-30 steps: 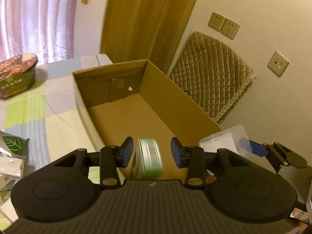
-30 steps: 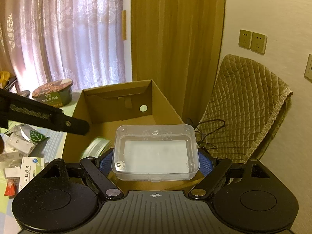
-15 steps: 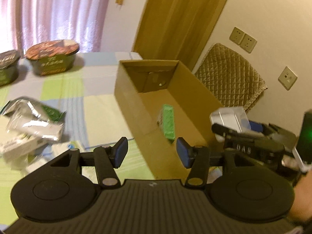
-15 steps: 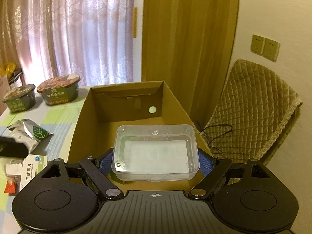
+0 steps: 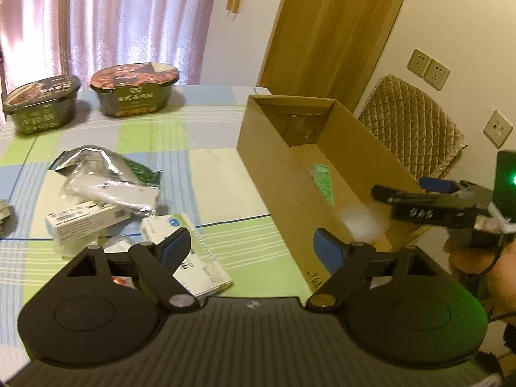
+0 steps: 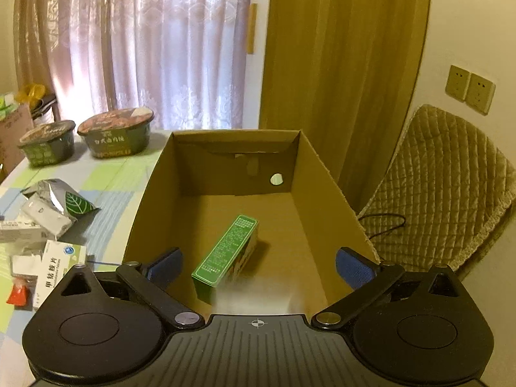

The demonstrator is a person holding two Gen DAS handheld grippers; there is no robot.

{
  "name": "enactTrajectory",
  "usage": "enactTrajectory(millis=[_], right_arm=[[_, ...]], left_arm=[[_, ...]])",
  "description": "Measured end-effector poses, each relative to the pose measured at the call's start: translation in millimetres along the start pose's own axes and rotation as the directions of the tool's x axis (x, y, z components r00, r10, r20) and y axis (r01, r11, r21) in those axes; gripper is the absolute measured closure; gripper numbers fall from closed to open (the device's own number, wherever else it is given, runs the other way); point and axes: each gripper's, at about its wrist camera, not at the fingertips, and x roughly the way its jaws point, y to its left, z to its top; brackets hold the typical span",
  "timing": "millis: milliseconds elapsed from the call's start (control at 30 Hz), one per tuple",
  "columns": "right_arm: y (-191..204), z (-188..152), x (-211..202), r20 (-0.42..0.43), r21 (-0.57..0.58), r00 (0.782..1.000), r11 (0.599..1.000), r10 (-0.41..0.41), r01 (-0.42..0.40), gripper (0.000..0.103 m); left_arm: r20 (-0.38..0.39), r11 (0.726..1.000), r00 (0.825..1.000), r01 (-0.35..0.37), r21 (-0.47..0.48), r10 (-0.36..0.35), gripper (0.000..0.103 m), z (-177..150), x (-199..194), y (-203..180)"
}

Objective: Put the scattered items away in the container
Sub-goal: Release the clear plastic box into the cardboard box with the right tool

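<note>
1. Checked cloth in green, blue and white squares [image 5: 225, 148] covers the table, with pink lace curtains [image 6: 154, 48] and a wooden door [image 6: 348, 64] behind it.
2. Right gripper [image 6: 259, 266] hangs over the near end of the open brown cardboard box [image 6: 151, 200]; its blue padded fingers [image 6: 353, 267] are spread wide and hold nothing.
3. Just below them a pale, blurred clear plastic shape [image 6: 258, 293] is inside the box; its outline cannot be read.
4. Beside it a long green paper carton [image 6: 225, 251] lies on the smooth box floor.
5. Left gripper [image 5: 253, 251] is also spread apart and empty, above the table at the left wall of the box.
6. Under it lies a flat white medicine box [image 5: 193, 258]; further out are a crumpled silver foil pouch [image 5: 106, 174] and two round dark green noodle bowls [image 5: 135, 88].
</note>
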Motion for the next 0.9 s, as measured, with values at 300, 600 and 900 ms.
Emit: enactTrajectory(millis=[300, 600, 900], right_arm=[[11, -4, -62, 0.092, 0.071, 0.996, 0.997, -0.001, -0.006, 0.0], [71, -29, -121, 0.109, 0.104, 0.987, 0.986, 0.117, -0.128, 0.0], [117, -52, -139, 0.028, 0.105, 0.976, 0.971, 0.215, -0.217, 0.0]], left_arm=[[0.058, 0.992, 0.99, -0.126, 0.022, 0.125, 0.022, -34, -46, 33], [0.032, 0.978, 0.977, -0.208, -0.02, 0.209, 0.022, -74, -104, 70], [0.002, 0.968, 0.969, -0.248, -0.038, 0.248, 0.019, -98, -140, 89]])
